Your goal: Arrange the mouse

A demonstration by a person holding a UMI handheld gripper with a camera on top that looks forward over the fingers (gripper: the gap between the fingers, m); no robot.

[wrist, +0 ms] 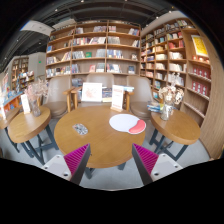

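My gripper [111,163] is open and empty, its two pink-padded fingers [76,157] spread wide over the near edge of a round wooden table [95,135]. On the table beyond the fingers lies a white round mouse pad [124,122] with a red piece [137,127] at its right side. A mouse cannot be made out from here. Nothing stands between the fingers.
Two white sign cards [92,93] stand at the table's far side. Smaller round tables stand at the left [25,125] and right [178,125], with chairs [58,95] around. Bookshelves [95,50] line the back and right walls. Grey floor lies below the fingers.
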